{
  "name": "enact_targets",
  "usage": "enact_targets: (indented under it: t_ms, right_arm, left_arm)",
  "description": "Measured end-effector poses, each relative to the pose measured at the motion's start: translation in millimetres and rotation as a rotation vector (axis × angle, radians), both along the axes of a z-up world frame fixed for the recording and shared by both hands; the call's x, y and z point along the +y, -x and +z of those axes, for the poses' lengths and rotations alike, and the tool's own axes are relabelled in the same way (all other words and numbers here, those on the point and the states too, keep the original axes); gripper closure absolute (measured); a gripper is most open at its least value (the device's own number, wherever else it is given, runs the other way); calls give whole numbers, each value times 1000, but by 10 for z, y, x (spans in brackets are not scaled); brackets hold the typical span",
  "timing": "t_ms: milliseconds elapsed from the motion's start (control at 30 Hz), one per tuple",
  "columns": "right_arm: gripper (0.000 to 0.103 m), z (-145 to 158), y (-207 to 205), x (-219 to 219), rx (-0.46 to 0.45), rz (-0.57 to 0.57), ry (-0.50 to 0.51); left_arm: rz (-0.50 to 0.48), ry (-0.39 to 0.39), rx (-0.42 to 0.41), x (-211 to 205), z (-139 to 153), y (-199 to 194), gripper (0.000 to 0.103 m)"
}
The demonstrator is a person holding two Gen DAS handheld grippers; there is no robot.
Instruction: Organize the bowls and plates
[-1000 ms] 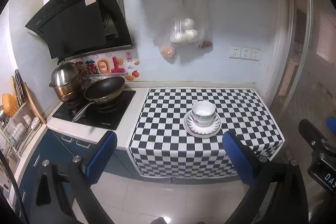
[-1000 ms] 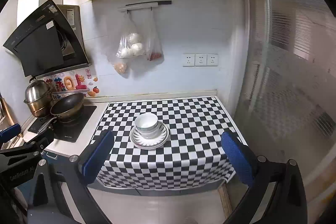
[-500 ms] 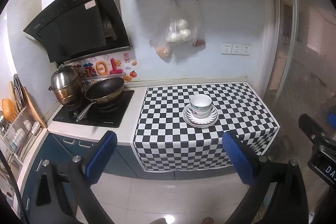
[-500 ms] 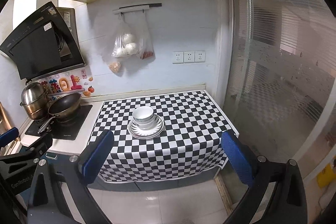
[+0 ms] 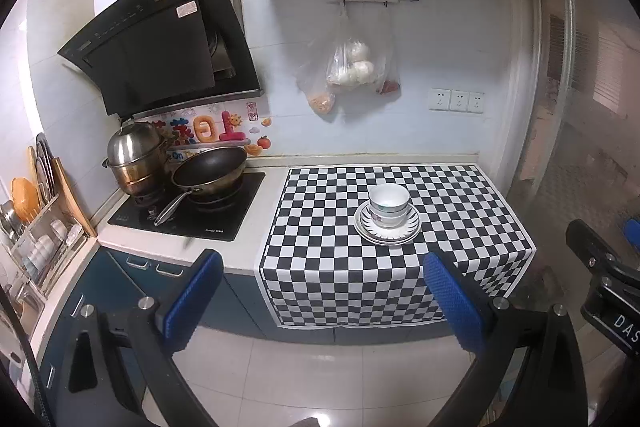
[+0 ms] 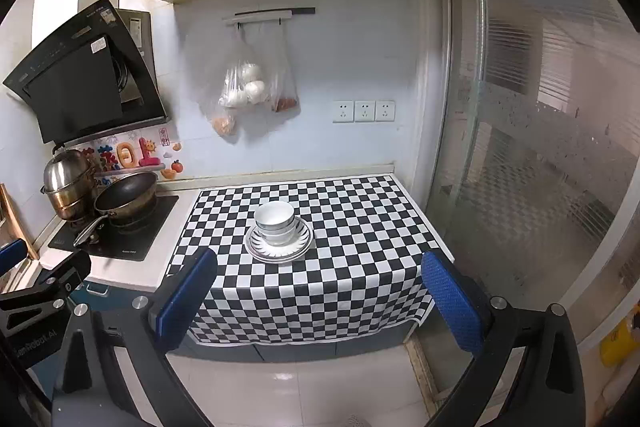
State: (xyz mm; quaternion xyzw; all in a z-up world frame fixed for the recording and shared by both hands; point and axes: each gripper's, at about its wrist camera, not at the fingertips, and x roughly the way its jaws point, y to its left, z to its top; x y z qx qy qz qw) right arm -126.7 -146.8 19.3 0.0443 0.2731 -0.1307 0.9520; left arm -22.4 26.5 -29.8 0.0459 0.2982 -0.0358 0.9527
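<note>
White bowls (image 5: 389, 205) sit nested on stacked striped plates (image 5: 412, 230) in the middle of the checkered cloth (image 5: 320, 219); the stack also shows in the right wrist view, bowls (image 6: 275, 221) on plates (image 6: 303, 241). My left gripper (image 5: 320, 295) is open and empty, well back from the counter, above the floor. My right gripper (image 6: 316, 297) is open and empty too, also off the counter's front edge. Each gripper's body shows at the edge of the other's view.
A frying pan (image 5: 210, 175) and a steel pot (image 5: 134, 157) sit on the black hob left of the cloth. A dish rack (image 5: 36, 243) stands far left. Plastic bags (image 5: 352, 71) hang on the wall. A glass door (image 6: 540, 147) borders the right.
Both grippers have pulled back and up from the counter; the bowl and plate stack looks smaller and more floor shows. The stack has not moved.
</note>
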Motion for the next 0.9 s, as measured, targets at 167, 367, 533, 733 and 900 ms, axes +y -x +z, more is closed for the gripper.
enact_targets:
  t_ms: [167, 367, 533, 733, 900]
  right_arm:
    - [0, -22, -60, -28, 5, 12, -10]
    - [0, -71, -129, -46, 13, 21, -16]
    - [0, -87, -177, -74, 11, 25, -20]
    - [0, -86, -191, -89, -1, 18, -17]
    - [0, -85, -218, -96, -4, 15, -20]
  left_arm:
    - [13, -16, 12, -26, -44, -36, 0]
    - [28, -3, 6, -32, -38, -49, 0]
    - [43, 16, -4, -12, -7, -84, 0]
    - [45, 19, -3, -31, -16, -109, 0]
    - [42, 13, -2, -53, -14, -126, 0]
